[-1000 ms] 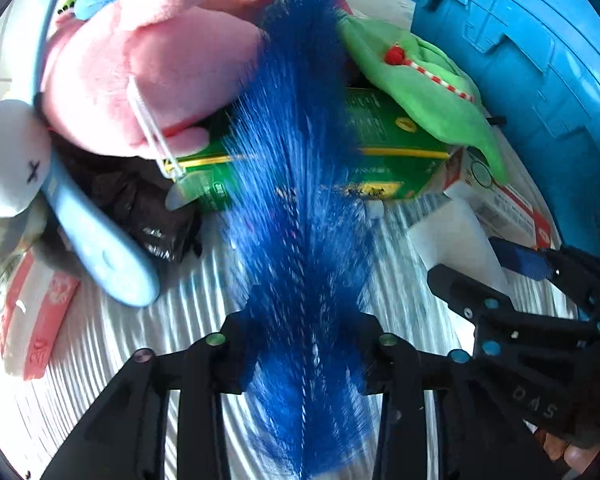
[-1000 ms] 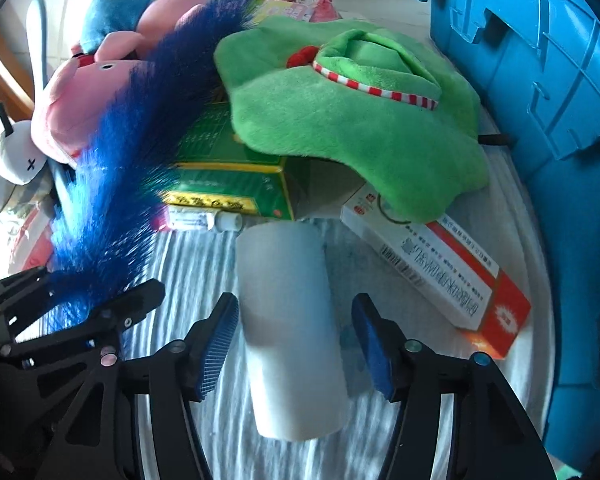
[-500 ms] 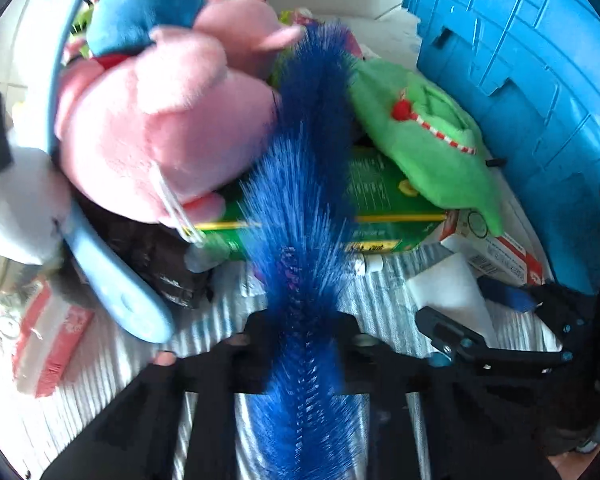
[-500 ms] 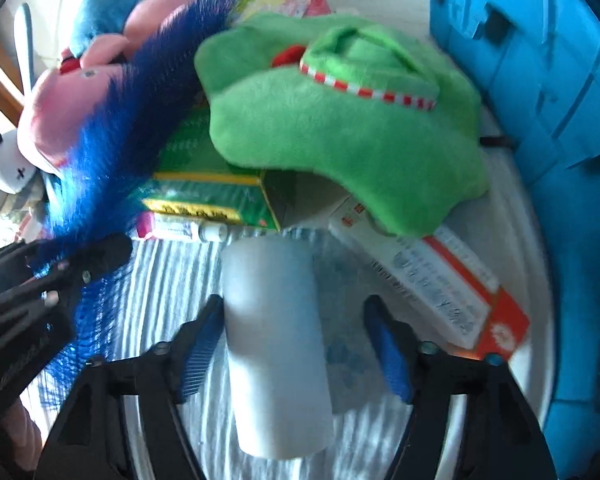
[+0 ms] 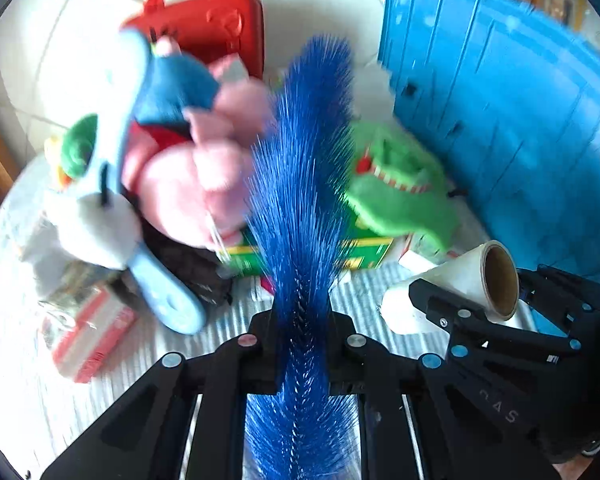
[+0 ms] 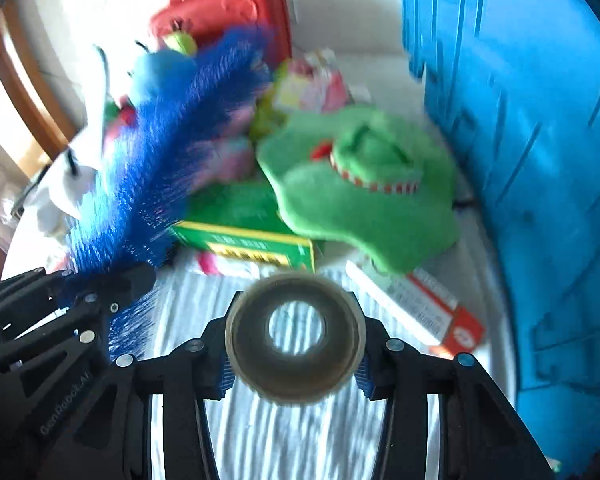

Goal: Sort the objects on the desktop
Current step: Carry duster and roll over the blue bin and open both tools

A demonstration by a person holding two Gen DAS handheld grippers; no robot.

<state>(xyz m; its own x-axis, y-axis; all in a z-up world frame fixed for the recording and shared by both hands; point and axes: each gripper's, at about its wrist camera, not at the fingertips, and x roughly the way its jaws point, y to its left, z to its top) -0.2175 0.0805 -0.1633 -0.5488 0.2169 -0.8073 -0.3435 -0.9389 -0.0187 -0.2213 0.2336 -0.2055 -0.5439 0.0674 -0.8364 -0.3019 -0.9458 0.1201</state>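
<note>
Faintly, "GenRobot.AI" on left gripper (image 6: 112, 280); box (image 6: 246, 224) lettering blurred

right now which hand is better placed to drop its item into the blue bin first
Right, probably. The right hand-held gripper holds the roll beside the blue bin; the left hand-held gripper, gripping the blue brush, sits farther away.

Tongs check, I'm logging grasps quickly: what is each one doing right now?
Left tongs: closed on the blue bristle brush.
Right tongs: have just been closing, now gripping the roll of clear film.
</note>
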